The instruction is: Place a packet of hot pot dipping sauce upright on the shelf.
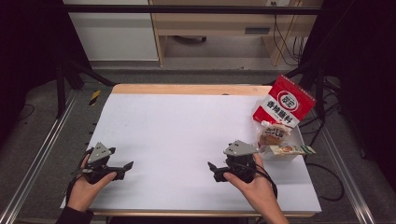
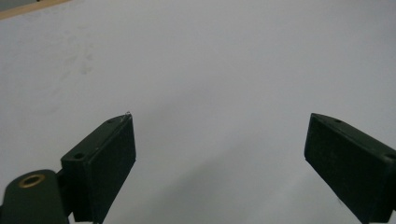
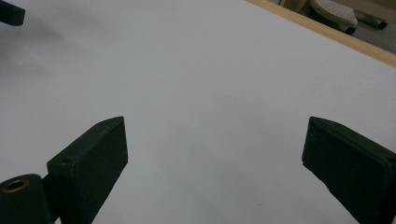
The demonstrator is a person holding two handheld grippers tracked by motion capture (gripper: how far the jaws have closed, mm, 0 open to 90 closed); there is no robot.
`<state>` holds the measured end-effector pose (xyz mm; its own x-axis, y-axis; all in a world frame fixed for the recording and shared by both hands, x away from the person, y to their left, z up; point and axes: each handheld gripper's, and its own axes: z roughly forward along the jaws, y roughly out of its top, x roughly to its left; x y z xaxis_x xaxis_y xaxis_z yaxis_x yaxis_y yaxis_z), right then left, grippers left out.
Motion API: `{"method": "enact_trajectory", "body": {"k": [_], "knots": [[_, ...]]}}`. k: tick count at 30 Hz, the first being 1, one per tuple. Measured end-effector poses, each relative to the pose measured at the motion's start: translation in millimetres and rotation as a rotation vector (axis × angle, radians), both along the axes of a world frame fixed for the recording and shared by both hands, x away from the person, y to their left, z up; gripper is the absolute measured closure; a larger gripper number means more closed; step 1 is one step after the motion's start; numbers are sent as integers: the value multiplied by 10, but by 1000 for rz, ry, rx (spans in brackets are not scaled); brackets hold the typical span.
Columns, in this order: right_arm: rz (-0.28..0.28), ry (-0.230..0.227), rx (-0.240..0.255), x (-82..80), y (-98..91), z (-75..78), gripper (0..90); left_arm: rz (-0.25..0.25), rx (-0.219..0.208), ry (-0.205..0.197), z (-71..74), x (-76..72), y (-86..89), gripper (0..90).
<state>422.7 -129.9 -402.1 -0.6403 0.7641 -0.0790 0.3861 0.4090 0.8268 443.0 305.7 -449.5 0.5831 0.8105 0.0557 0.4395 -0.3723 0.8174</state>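
The person rests both tools low over the near part of the white table (image 1: 187, 121), one on each side. The left gripper (image 1: 125, 168) sits at the near left, its jaws spread wide and holding nothing; the left gripper view confirms this, with only bare white surface between the two black jaws. The right gripper (image 1: 212, 170) sits at the near right, likewise spread wide and empty, its jaws pointing left toward the middle of the table. The items nearest to it lie at the right edge: a white tray (image 1: 295, 156) holding a wrapped bun (image 1: 273, 134) and a flat green-labelled packet (image 1: 292, 150), with a red seasoning bag (image 1: 284, 103) standing tilted at the tray's far end. The tray is just beside the right hand (image 1: 257, 184), on its far right, and well apart from the left gripper. The step in hand appears to be the start position, before any reach; nothing is gripped or touched. The next move probably calls for the right gripper to turn from its leftward heading toward the tray, rise over the tray wall, and bring its open jaws down across one package. The soft wrappers may crumple or slip, so a centred closure on the package body is advisable.
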Motion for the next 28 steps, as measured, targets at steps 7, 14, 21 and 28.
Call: {"method": "enact_trajectory", "body": {"k": [7, 14, 21, 28], "knots": [[-20, 27, -17, 20, -14, -233, 67, -2, 4, -2, 5, -1, -1, 88], [-16, 64, -28, 103, 45, -423, 58, -7, 7, 0, -4, 1, -12, 88], [-7, 60, -26, 182, 178, -617, 59, -20, 23, -8, -2, -2, -24, 74], [-17, 40, 22, 133, 159, -604, 61, -20, 29, -10, 7, 4, -40, 51]]}}
